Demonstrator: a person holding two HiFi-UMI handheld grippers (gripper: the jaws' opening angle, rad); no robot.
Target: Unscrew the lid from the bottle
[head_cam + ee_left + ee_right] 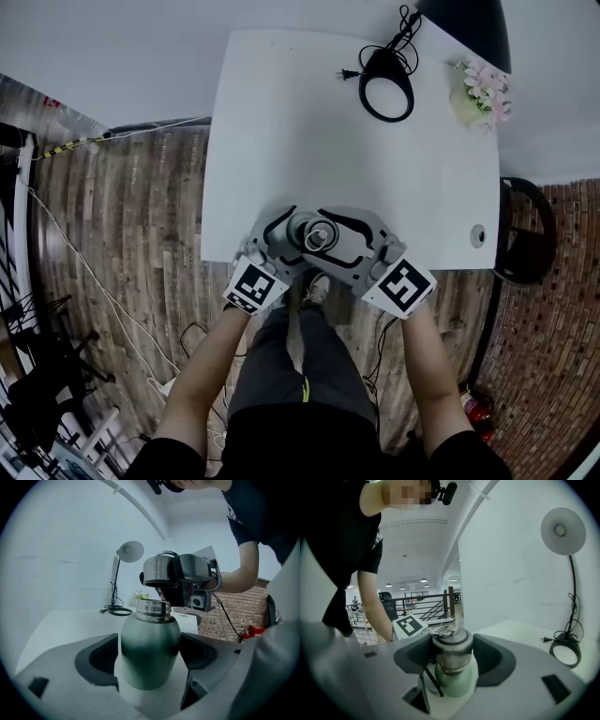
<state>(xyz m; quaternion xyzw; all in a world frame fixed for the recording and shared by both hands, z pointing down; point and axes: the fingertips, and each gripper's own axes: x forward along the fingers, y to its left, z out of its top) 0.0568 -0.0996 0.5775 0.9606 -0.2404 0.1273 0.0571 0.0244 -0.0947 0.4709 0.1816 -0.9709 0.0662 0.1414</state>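
A green metal bottle stands upright on the white table, near its front edge. Its bare steel threaded neck is uncovered. My left gripper is open, with its pads close on either side of the bottle's body. The steel lid hangs just above the neck and apart from it, with my right gripper shut on it. In the right gripper view the lid sits between the dark pads, with the green bottle below. From the head view the lid hides the bottle.
At the table's far side are a desk lamp with a black ring base, its cord and plug, and a small pot of flowers. A cable hole lies at the right. A black chair stands beside the table on the wooden floor.
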